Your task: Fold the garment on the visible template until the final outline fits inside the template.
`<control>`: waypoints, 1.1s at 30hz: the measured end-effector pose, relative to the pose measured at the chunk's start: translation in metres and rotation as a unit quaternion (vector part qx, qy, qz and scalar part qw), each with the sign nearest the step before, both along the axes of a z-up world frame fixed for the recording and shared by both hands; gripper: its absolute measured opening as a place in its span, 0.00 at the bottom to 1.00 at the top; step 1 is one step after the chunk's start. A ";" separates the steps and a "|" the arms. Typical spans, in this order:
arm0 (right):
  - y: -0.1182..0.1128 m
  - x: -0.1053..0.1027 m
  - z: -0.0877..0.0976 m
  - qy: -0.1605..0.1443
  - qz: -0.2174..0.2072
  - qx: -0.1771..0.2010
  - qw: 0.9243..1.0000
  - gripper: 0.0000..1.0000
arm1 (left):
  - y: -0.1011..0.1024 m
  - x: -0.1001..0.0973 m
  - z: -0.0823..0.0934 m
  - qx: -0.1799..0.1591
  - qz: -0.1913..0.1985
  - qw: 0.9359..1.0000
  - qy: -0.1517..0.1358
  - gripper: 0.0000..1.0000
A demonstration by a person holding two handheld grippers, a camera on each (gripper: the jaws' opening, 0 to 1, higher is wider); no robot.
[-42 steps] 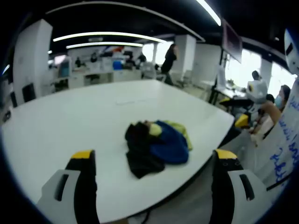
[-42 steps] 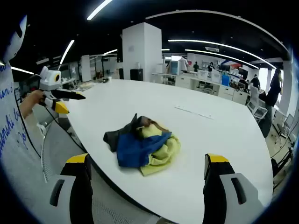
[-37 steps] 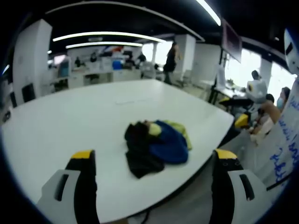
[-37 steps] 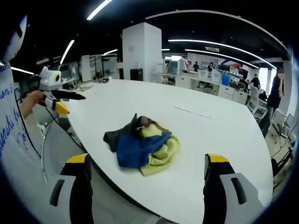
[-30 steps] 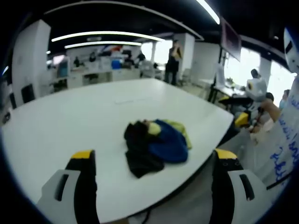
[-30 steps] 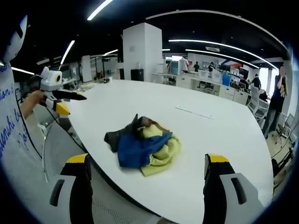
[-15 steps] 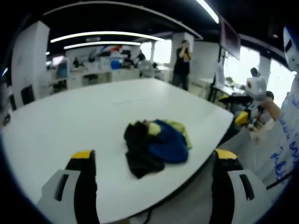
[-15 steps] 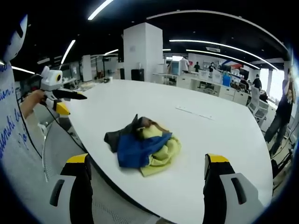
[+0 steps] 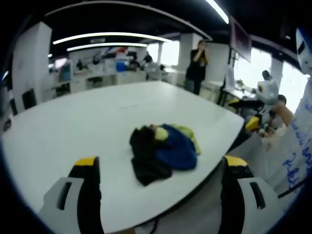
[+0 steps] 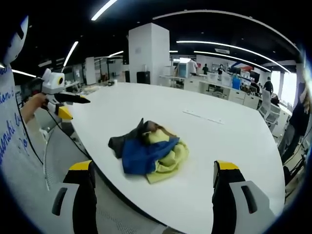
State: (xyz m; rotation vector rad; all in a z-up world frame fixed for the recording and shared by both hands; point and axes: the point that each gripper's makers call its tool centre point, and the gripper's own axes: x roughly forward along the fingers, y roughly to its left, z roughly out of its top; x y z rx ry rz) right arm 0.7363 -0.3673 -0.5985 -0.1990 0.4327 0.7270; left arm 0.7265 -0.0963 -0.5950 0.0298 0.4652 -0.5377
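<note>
Near the desk's curved near edge, in the left gripper view, the garment (image 9: pixel 163 152) lies as a crumpled heap of black, blue and yellow-green cloth on the smooth white desk (image 9: pixel 73 126), well short of the left gripper (image 9: pixel 161 183), whose yellow-tipped jaws stand spread wide and hold nothing. No template outline can be made out here. To start well, I judge the heap should first be opened flat: find a hem or sleeve end, not the bunched middle. In the right gripper view, the garment (image 10: pixel 148 151) sits close to the desk (image 10: pixel 234 146) edge, soft and thickly creased, yellow folds under a blue panel, a dark flap jutting toward the edge. The right gripper (image 10: pixel 151 187) hangs off the desk with jaws spread, empty; the left gripper (image 10: pixel 58 97) is held at the far side, apart from the cloth.
</note>
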 end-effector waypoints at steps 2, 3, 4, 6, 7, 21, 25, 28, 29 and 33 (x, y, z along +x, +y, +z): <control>0.000 0.000 -0.001 0.000 -0.001 0.000 1.000 1.00 | 0.000 0.000 0.000 0.001 0.000 1.000 0.000 0.99; 0.000 0.000 -0.001 0.001 -0.001 0.001 1.000 1.00 | 0.000 0.000 0.000 0.001 0.000 1.000 0.000 0.99; 0.000 0.000 -0.001 0.001 -0.001 0.001 1.000 1.00 | 0.000 0.000 0.000 0.001 0.000 1.000 0.000 0.99; 0.000 -0.001 -0.001 0.001 -0.001 0.001 1.000 1.00 | 0.000 0.000 0.000 0.001 -0.001 1.000 0.000 0.99; 0.000 -0.001 -0.002 0.001 -0.001 0.001 1.000 1.00 | 0.000 0.000 0.000 0.001 0.000 1.000 0.001 0.99; 0.001 0.001 0.001 -0.005 0.000 0.004 1.000 1.00 | 0.002 0.000 0.001 0.014 -0.002 1.000 0.000 0.99; 0.005 0.004 0.002 -0.005 0.008 0.003 1.000 1.00 | 0.005 -0.001 0.001 0.025 0.001 1.000 -0.002 0.99; 0.013 0.006 0.007 -0.013 0.030 0.008 0.999 1.00 | 0.007 -0.001 0.000 0.029 0.005 1.000 -0.002 0.99; 0.015 0.008 0.008 -0.013 0.032 0.013 0.999 1.00 | 0.008 -0.002 -0.001 0.027 0.007 1.000 0.001 0.99; 0.022 0.021 0.014 -0.021 0.043 0.018 0.999 1.00 | 0.010 -0.002 -0.001 0.028 0.014 1.000 -0.001 0.99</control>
